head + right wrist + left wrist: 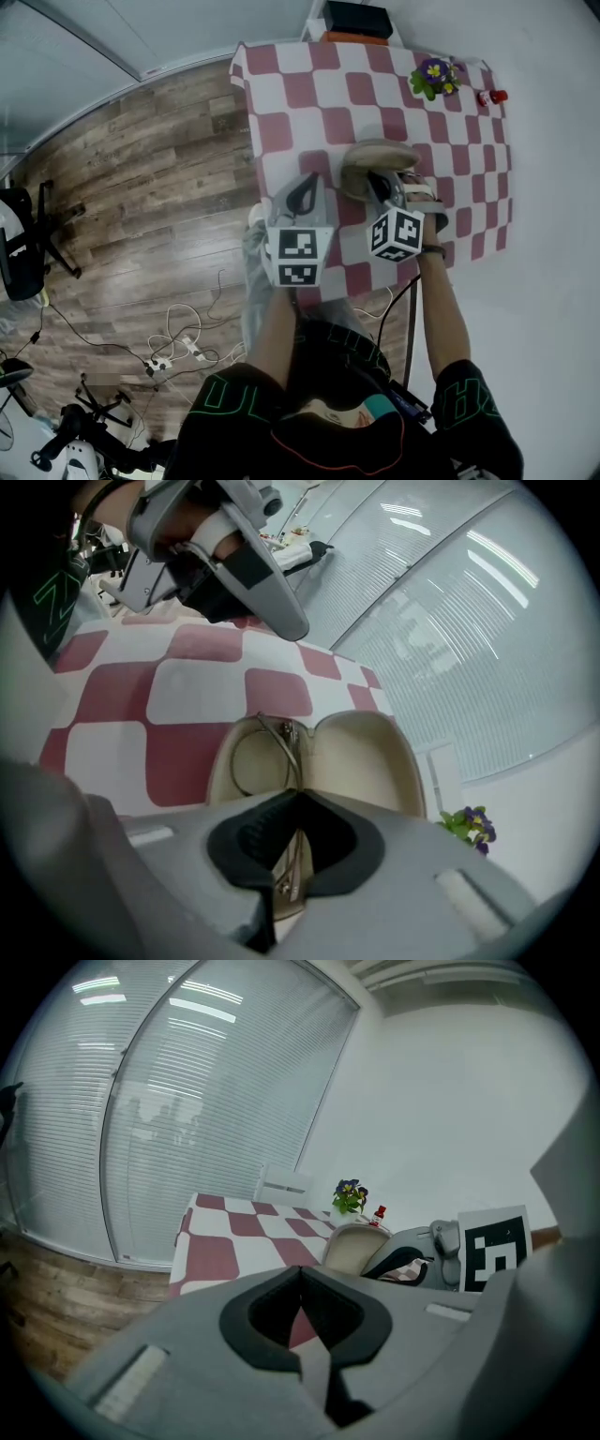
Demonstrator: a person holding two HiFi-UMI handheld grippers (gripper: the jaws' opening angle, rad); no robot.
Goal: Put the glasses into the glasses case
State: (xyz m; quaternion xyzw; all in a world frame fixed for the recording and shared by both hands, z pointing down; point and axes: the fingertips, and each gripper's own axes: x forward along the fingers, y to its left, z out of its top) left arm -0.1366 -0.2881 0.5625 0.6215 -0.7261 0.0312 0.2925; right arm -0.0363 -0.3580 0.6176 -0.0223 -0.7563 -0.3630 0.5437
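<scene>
Right gripper: jaws pressed together on the thin gold wire frame of the glasses, tips right over the fold between the two shells of the glasses case. One round lens rim lying in the case's left-hand shell, as seen from the right gripper view. More wire frame trailing back through the opening behind the jaws.

Glasses case: beige clamshell, spread wide open, both shells facing up. Resting on the desk, on its red-and-white checked cloth.

Left gripper: jaws closed tip to tip, nothing pinched, only checked cloth showing through the opening behind them. Positioned just beside the case on the person's left, apart from it, nose angled toward it. Case and right gripper both in sight from the left gripper view.

Beyond the case, toward the desk's far end: small potted plant with purple and yellow flowers. Farther still from the case, a little red-capped bottle.

Left of the case, past the desk's edge: wood floor, with loose cables lying on it.
</scene>
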